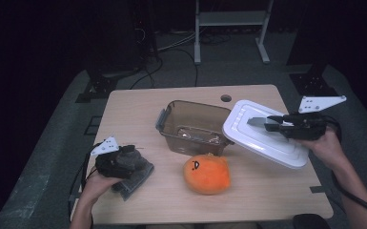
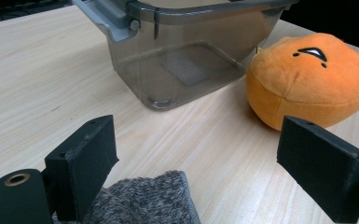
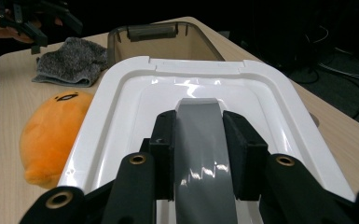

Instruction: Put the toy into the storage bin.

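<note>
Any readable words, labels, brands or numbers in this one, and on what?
None can be read. The orange plush bears stitched black face marks, no letters. A pale patch on the floor of the brown container might be a label, too blurred to tell. The white lid is plain.

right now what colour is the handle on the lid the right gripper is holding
Grey, on a white lid; the handle shows best in the right gripper view, clamped by the right gripper.

A glossy white plastic lid (image 3: 279, 107), smoky clear plastic box (image 1: 195, 125), fuzzy orange plush (image 1: 207, 173) and matt wood-grain table (image 1: 138, 107) were seen.
</note>
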{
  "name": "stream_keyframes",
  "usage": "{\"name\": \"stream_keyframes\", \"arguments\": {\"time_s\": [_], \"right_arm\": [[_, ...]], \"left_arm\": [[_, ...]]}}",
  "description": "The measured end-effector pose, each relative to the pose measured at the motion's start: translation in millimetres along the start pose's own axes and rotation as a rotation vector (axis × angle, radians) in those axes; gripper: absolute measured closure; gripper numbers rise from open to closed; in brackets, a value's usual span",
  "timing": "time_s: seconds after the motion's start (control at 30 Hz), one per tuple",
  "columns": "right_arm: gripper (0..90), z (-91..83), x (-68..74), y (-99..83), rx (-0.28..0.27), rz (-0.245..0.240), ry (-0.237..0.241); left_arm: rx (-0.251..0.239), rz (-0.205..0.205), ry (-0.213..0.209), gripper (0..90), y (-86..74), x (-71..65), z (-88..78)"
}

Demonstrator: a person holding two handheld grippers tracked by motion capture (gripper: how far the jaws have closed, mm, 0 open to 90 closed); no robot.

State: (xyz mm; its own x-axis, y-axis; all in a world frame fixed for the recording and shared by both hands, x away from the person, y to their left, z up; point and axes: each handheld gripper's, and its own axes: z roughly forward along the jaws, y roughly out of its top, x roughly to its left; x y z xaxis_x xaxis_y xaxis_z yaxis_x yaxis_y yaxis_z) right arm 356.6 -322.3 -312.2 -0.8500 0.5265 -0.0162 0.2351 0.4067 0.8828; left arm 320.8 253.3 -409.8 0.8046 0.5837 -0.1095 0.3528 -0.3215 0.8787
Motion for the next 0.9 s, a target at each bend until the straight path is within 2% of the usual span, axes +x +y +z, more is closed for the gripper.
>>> {"name": "stream_keyframes", "arguments": {"time_s": [0.57, 0.9], "right_arm": [[65.4, -23.9, -1.5, -46.9, 0.010, 0.054, -0.016], [65.3, -25.7, -4.2, -68.9, 0.017, 0.084, -0.018]], "left_arm": [[0.007, 0.003, -0.001, 10.7, 0.0, -0.6, 1.7], [-0.002, 0.001, 0.002, 10.6, 0.1, -0.2, -0.3]]}}
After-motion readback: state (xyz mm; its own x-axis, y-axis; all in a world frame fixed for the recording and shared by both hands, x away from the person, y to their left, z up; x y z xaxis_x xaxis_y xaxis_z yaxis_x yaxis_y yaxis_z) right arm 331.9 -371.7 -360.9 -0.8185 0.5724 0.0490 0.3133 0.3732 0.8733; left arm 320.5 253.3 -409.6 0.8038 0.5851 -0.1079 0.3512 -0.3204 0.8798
